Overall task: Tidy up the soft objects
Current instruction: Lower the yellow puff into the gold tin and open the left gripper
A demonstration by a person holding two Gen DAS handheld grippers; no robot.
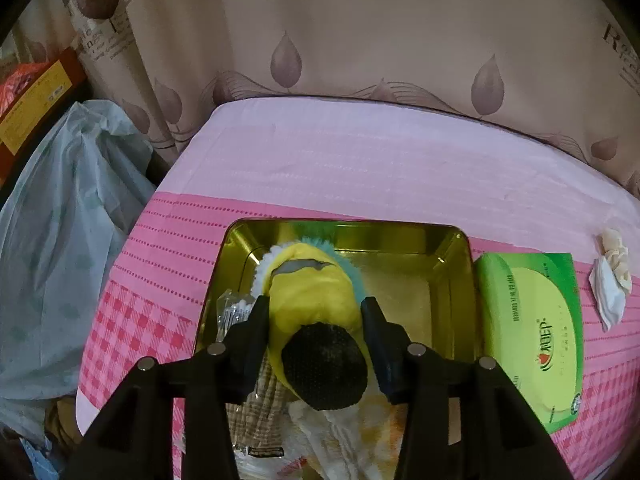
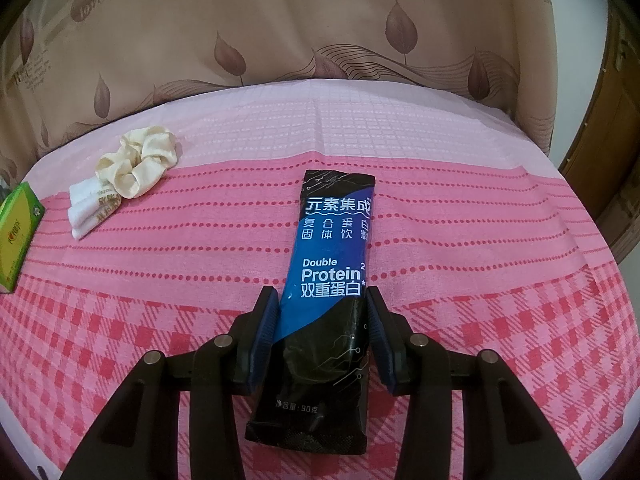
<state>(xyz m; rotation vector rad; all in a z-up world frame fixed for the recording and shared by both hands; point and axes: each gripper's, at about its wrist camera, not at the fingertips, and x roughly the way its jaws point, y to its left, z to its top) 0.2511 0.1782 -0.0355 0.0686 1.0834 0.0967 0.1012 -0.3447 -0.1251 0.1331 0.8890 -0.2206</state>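
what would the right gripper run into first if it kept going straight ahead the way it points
The right gripper already straddles the blue protein sachet, which lies along its line. Beyond the sachet only bare pink tablecloth shows, then the curtain; depth is unclear.

one gold metal tin (image 1: pixel 456 280). one yellow fuzzy item with a black patch (image 1: pixel 316 300). one clear packet of cotton swabs (image 1: pixel 232 312) – inside the tin. one green tissue pack (image 1: pixel 532 336). one cream scrunchie (image 2: pixel 136 164). one white folded cloth item (image 2: pixel 90 210). one blue-black protein sachet (image 2: pixel 328 280). one pale plastic bag (image 1: pixel 68 248) – beside the bed. two grippers: left gripper (image 1: pixel 316 312), right gripper (image 2: pixel 322 312).
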